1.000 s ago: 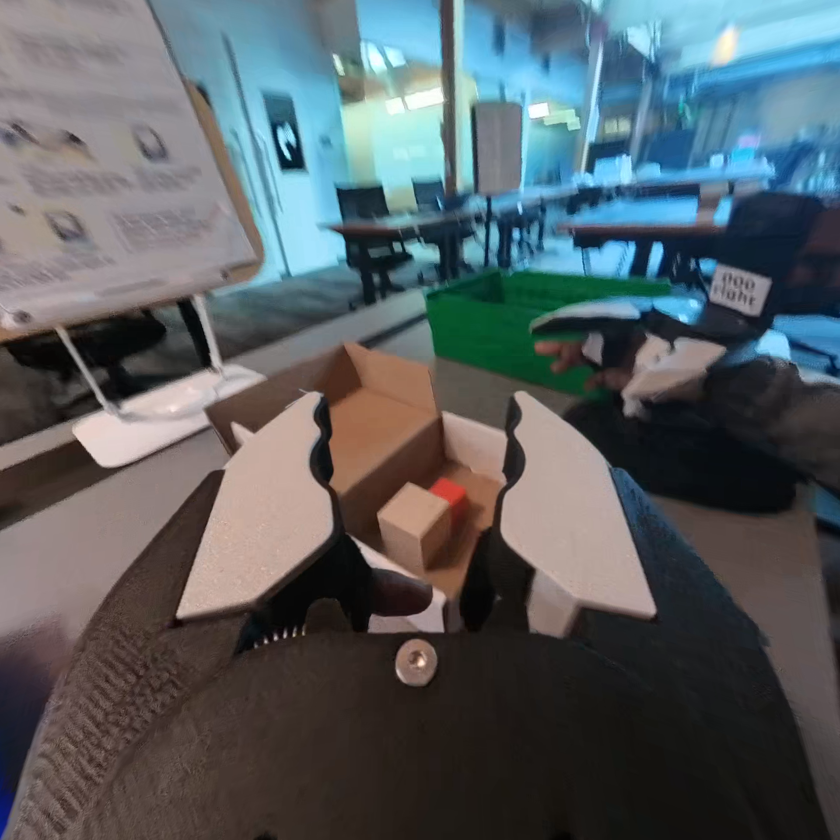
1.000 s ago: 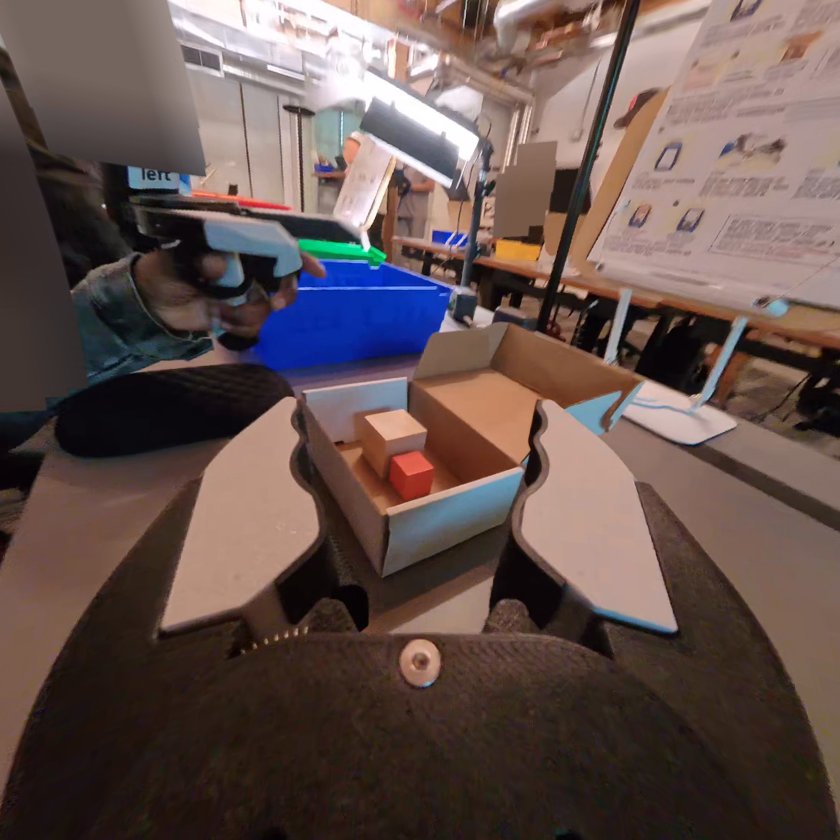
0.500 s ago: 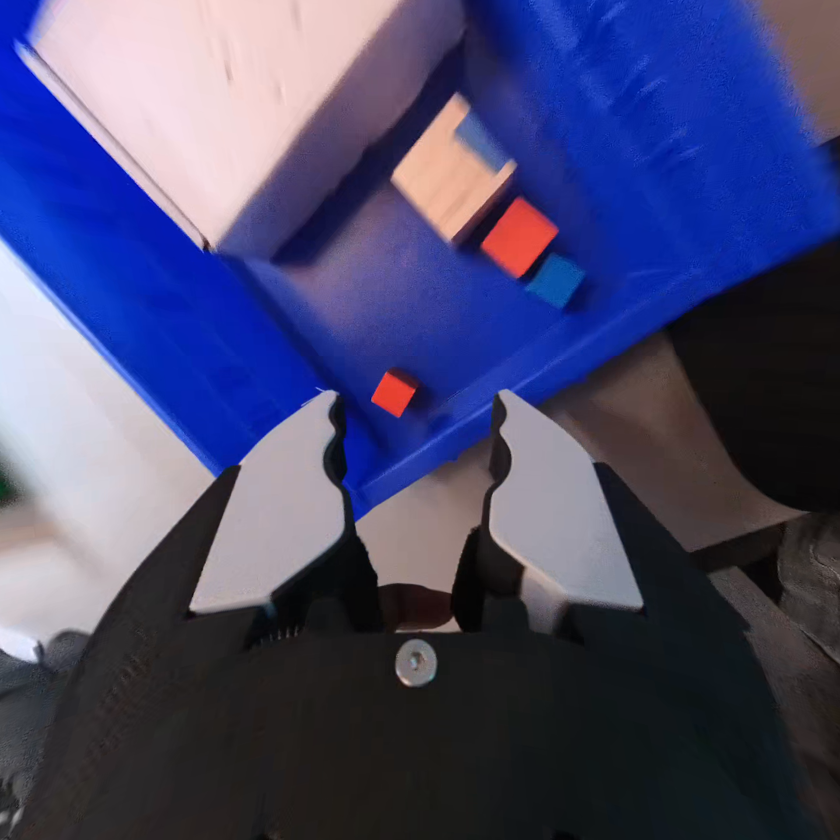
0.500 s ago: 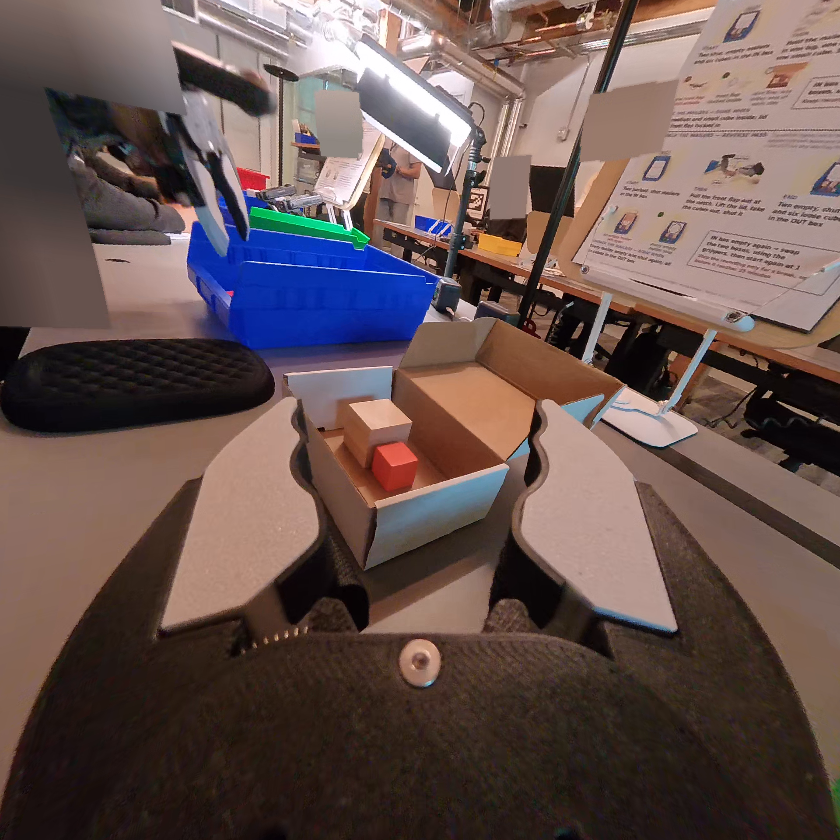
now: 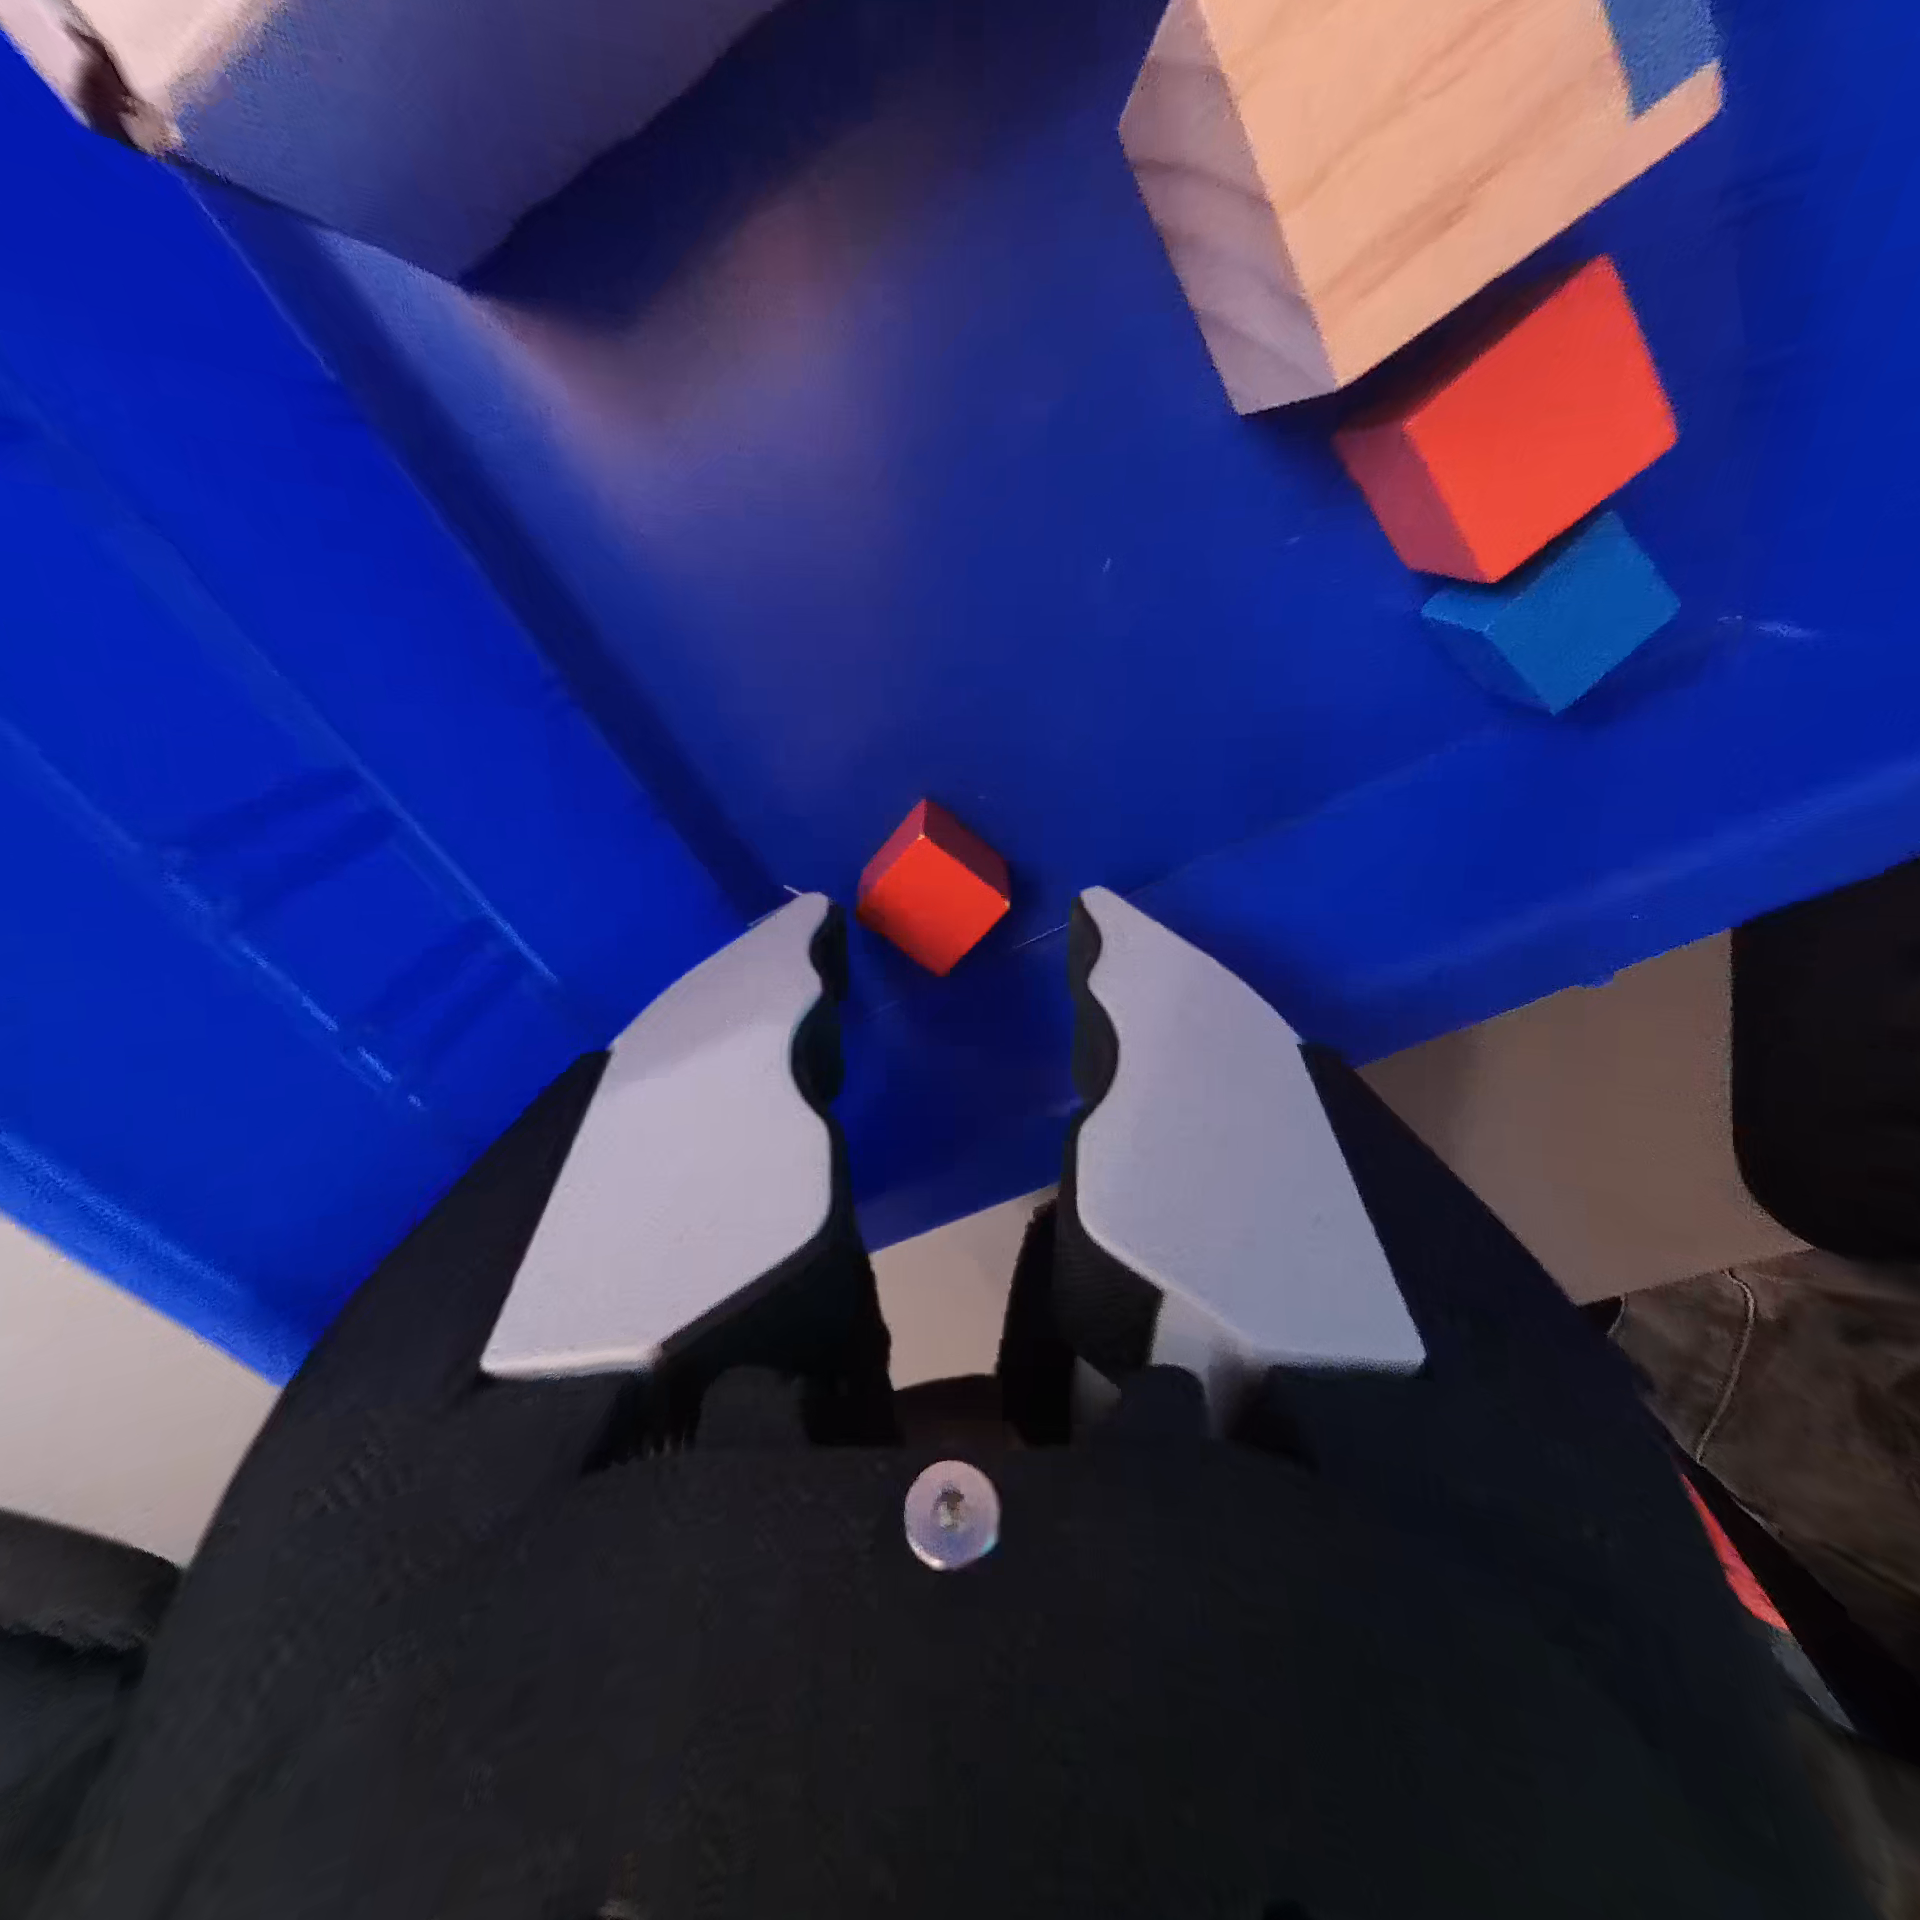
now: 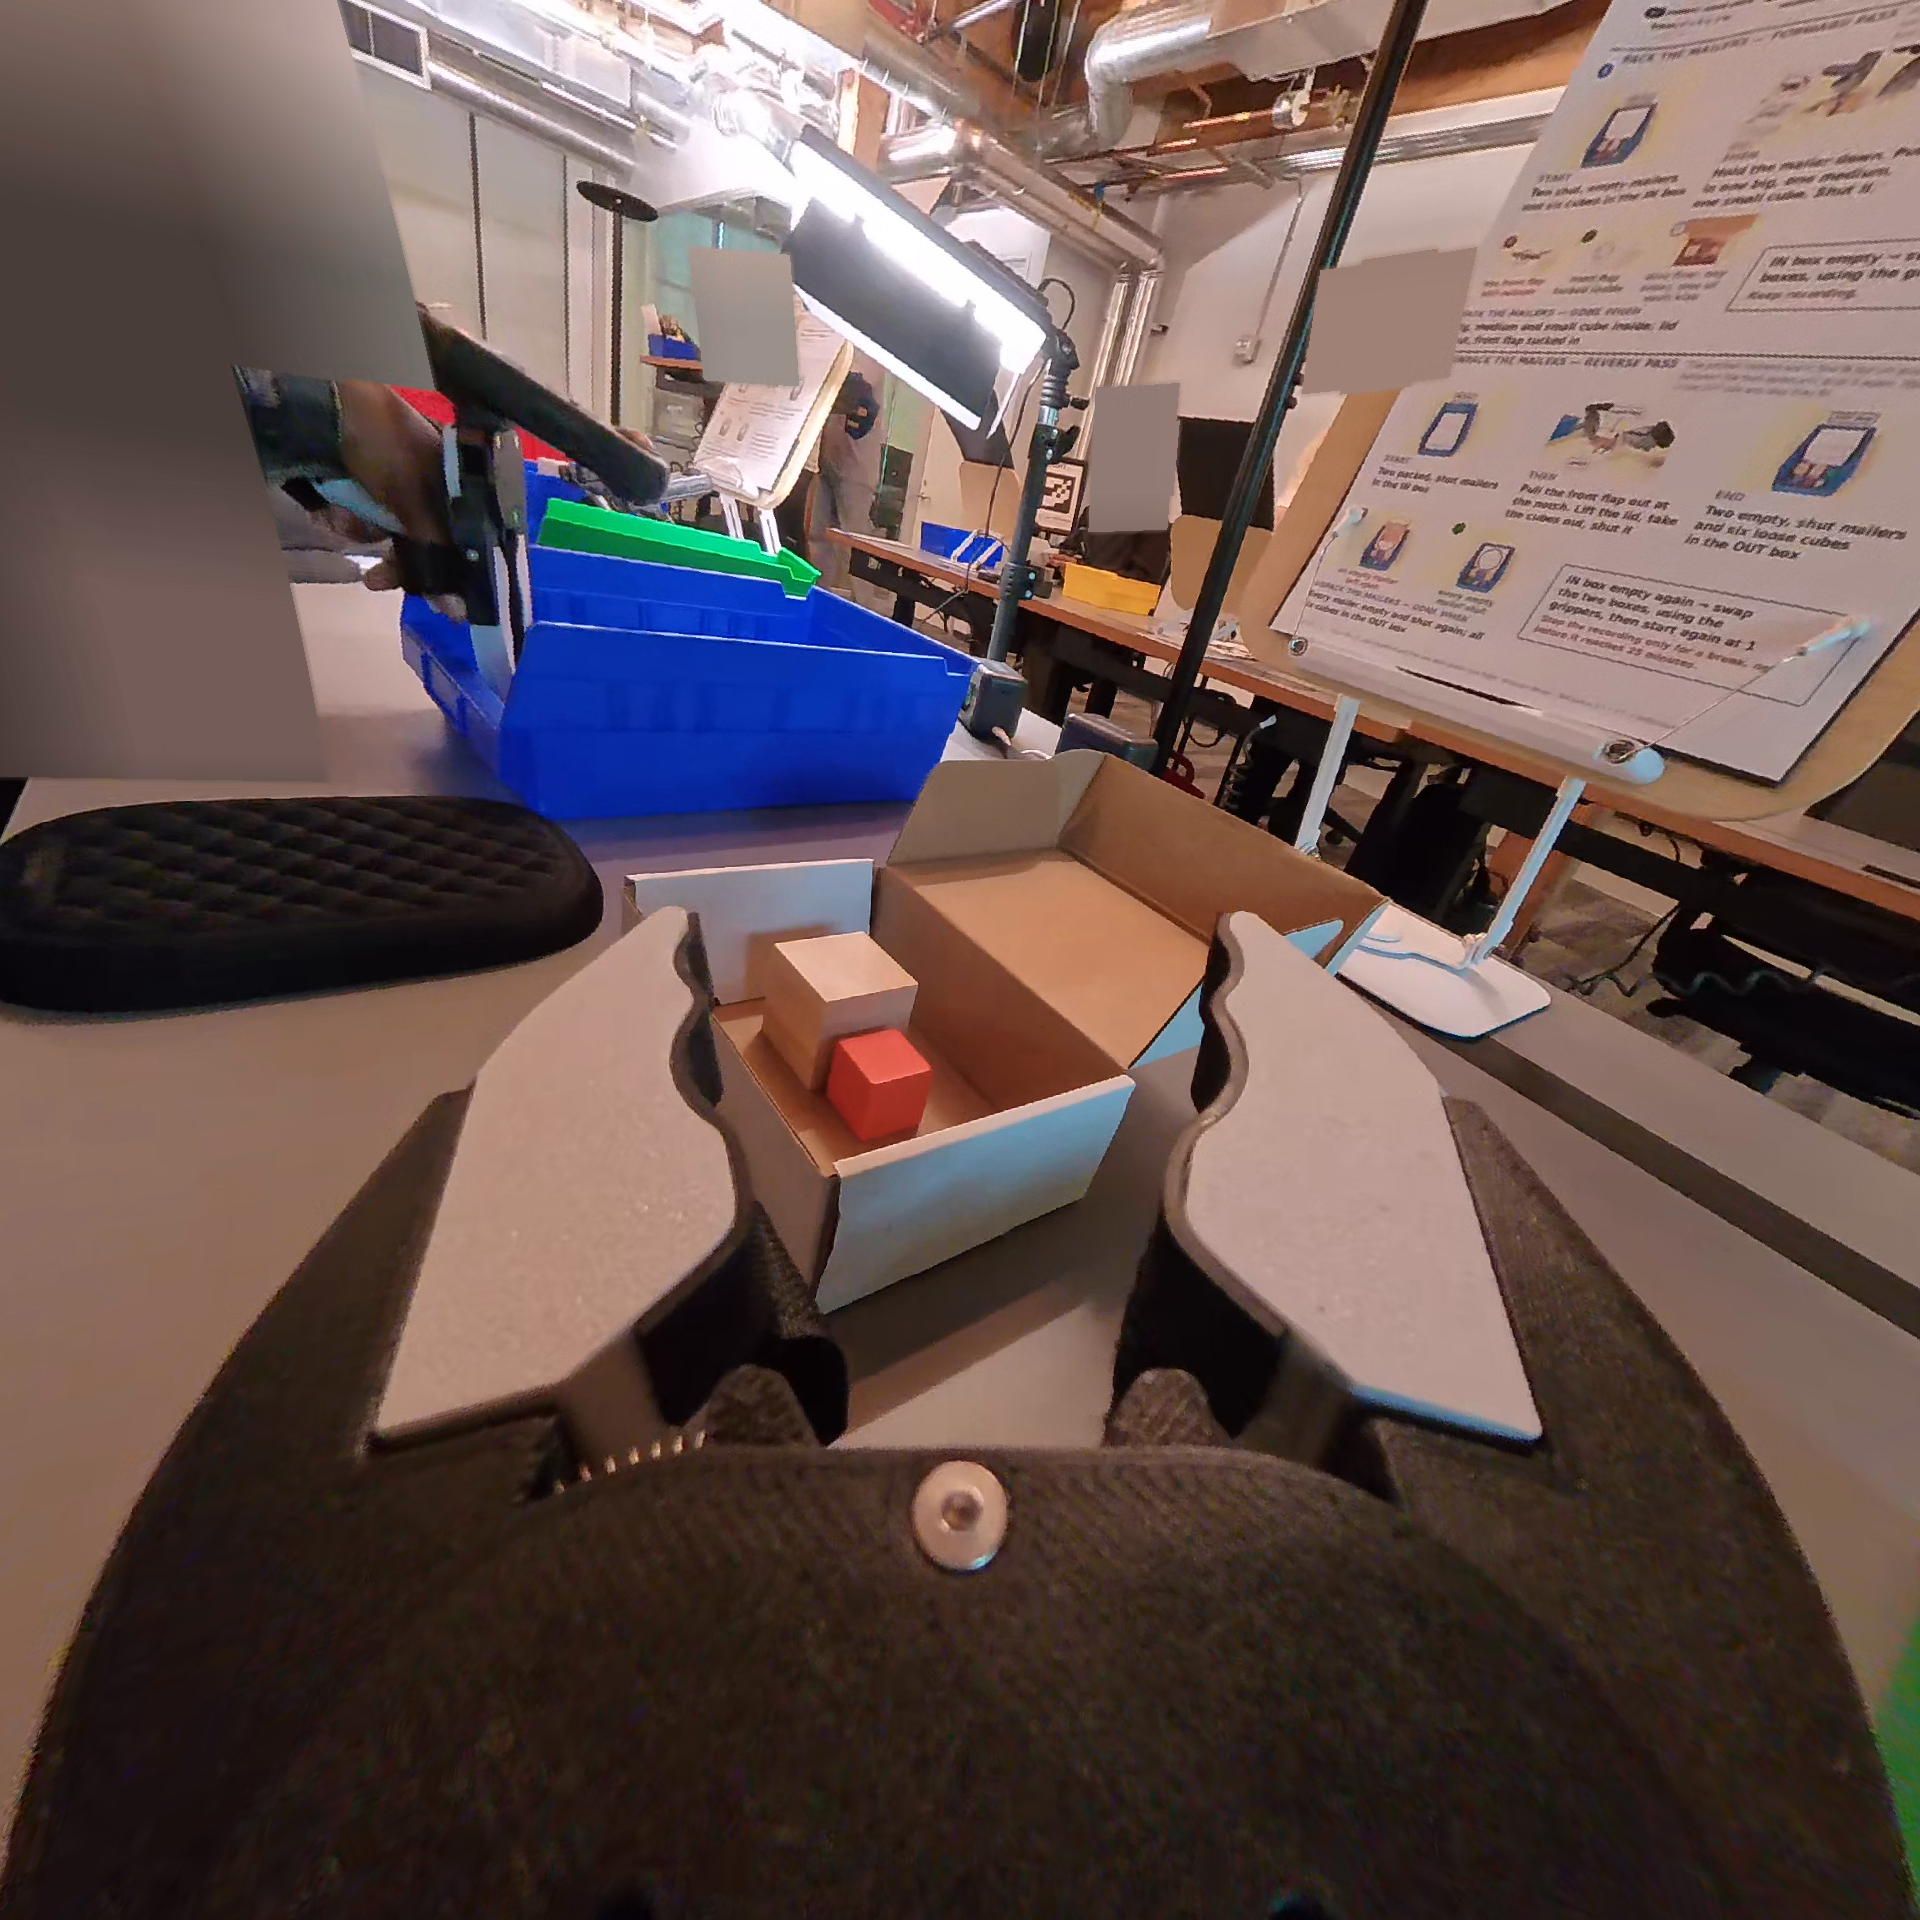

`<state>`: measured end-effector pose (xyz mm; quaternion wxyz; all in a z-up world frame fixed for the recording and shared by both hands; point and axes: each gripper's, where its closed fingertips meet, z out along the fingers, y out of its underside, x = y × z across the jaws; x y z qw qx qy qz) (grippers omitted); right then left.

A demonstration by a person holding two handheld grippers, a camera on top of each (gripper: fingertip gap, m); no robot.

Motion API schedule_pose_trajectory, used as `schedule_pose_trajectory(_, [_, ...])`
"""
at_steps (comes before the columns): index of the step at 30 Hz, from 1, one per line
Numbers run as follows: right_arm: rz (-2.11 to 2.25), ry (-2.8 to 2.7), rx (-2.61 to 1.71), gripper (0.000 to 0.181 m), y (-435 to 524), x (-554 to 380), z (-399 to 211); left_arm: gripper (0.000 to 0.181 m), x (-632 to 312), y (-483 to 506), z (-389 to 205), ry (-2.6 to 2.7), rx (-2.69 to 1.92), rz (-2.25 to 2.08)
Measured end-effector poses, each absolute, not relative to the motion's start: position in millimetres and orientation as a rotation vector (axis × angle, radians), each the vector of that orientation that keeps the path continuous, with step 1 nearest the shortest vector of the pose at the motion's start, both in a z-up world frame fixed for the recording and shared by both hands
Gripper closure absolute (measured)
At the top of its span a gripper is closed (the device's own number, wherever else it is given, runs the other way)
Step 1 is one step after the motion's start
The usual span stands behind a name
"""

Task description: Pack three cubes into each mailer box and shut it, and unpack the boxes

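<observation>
My left gripper (image 5: pixel 954 912) is open and points down into the blue bin (image 5: pixel 312 727), its tips just short of a small red cube (image 5: pixel 932 885) in the bin's corner. The bin also holds a big wooden cube (image 5: pixel 1403 177), a medium red cube (image 5: pixel 1517 426), a small blue cube (image 5: pixel 1558 613) and a shut white mailer (image 5: pixel 364 94). My right gripper (image 6: pixel 956 935) is open and empty, low over the table, facing the open mailer box (image 6: pixel 977 1195). That box holds a wooden cube (image 6: pixel 836 997) and a red cube (image 6: pixel 878 1081). The left gripper (image 6: pixel 488 551) shows at the blue bin (image 6: pixel 717 717).
A black padded rest (image 6: pixel 281 894) lies left of the open mailer. A green bin (image 6: pixel 665 540) stands behind the blue one. An instruction board on a white stand (image 6: pixel 1621 416) is at the right, past the table edge. A lamp pole (image 6: pixel 1278 416) rises behind the mailer. My hands' fingertips stand some 50 cm from each other.
My left gripper swung from over the open mailer to the blue bin and came down close to the small red cube. The right gripper stayed by the mailer.
</observation>
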<state>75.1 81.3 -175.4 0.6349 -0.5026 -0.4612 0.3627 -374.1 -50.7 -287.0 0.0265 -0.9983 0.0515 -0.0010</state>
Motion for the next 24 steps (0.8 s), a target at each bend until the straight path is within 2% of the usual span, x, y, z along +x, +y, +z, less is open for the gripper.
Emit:
schedule_pose_trajectory(2, [0.827, -1.051, -1.148, 0.091, 81.7, 75.4, -174.9, 0.153, -375.6, -54.0, -291.3, 0.167, -3.11, 0.005])
schedule_pose_trajectory(5, [0.823, -1.053, -1.151, 0.092, 82.3, 75.2, -175.8, 0.158, -372.7, -50.8, -289.7, 0.213, -3.076, -0.021])
schedule_pose_trajectory(14, [0.801, -1.079, -1.16, 0.093, 82.3, 73.3, -180.6, 0.158, -351.6, -25.2, -264.9, 0.317, -2.829, -0.147])
schedule_pose_trajectory(24, [0.787, -1.144, -1.121, 0.092, 73.3, 67.0, -183.4, 0.158, -251.3, 23.0, -165.1, 0.439, -1.921, -0.504])
